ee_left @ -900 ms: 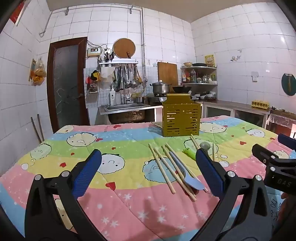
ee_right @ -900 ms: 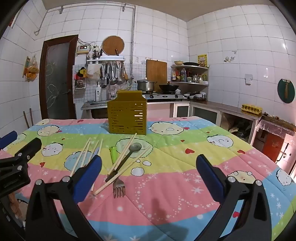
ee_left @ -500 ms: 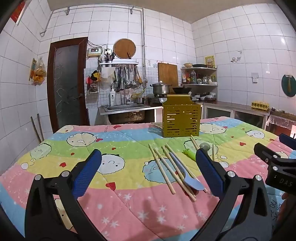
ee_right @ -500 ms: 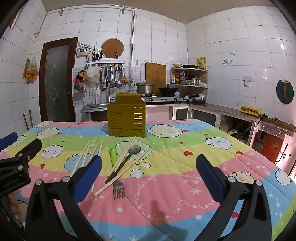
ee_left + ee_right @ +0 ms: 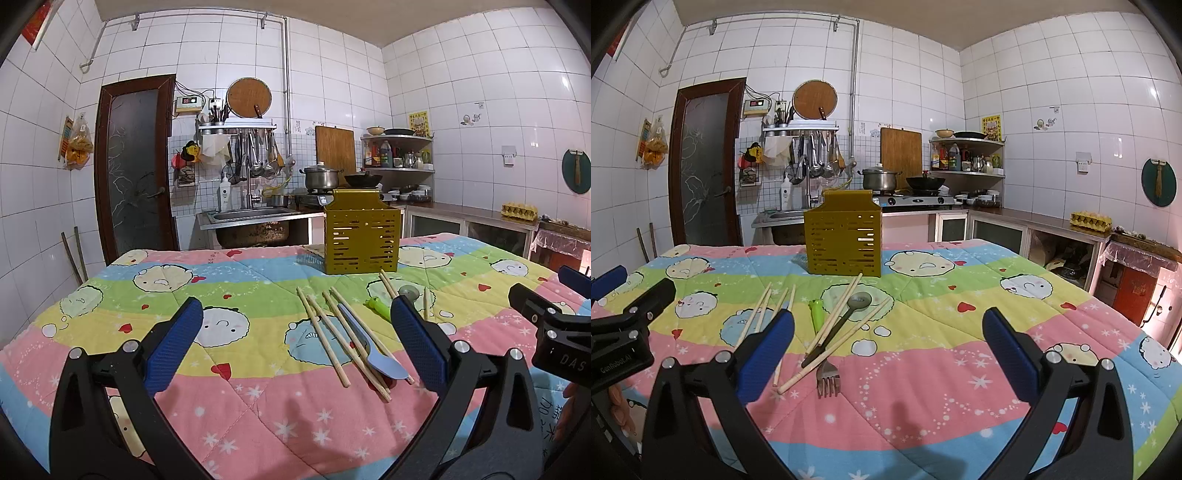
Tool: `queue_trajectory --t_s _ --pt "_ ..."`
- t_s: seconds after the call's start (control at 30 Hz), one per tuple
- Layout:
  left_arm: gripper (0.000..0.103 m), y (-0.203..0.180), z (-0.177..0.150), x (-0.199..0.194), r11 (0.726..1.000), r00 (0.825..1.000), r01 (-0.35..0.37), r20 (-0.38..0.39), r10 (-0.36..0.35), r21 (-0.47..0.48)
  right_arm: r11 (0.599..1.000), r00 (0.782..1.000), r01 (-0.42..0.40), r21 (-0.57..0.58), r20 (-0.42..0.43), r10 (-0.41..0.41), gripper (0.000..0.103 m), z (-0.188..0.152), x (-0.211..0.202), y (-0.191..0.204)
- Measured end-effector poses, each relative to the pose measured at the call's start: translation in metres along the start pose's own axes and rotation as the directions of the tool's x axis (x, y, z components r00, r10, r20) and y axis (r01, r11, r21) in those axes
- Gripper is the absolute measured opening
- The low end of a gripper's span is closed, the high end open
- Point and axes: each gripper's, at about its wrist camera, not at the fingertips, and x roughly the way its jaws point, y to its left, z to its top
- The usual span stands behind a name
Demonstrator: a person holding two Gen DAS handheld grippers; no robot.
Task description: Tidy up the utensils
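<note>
A yellow slotted utensil holder [image 5: 362,236] [image 5: 844,242] stands upright at the far middle of the quilt-covered table [image 5: 258,413]. In front of it lie several wooden chopsticks [image 5: 325,334] [image 5: 846,306], a blue spoon [image 5: 375,352], a dark grey spoon [image 5: 851,312] and a fork [image 5: 827,378] with a green handle [image 5: 815,314] [image 5: 377,307]. My left gripper [image 5: 295,343] hovers open just left of the blue spoon, holding nothing. My right gripper [image 5: 888,350] is open too, with the fork near its left finger. Each gripper shows at the edge of the other's view.
Behind the table are a sink [image 5: 251,214], a stove with a pot [image 5: 879,179] and a wok, and hanging kitchen tools. A brown door [image 5: 135,166] is at the back left. A counter with an egg tray [image 5: 1090,221] runs along the right wall.
</note>
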Motion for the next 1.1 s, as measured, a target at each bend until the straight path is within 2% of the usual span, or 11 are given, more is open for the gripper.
queue_trajectory --t_s 1.1 --pt "0.098 0.0033 0.0051 -0.0049 1.000 1.000 -0.001 0.005 0.001 -0.001 1.000 1.000 0.006 0.002 0.007 -0.006 0.099 0.0001 -0.0018 -0.0006"
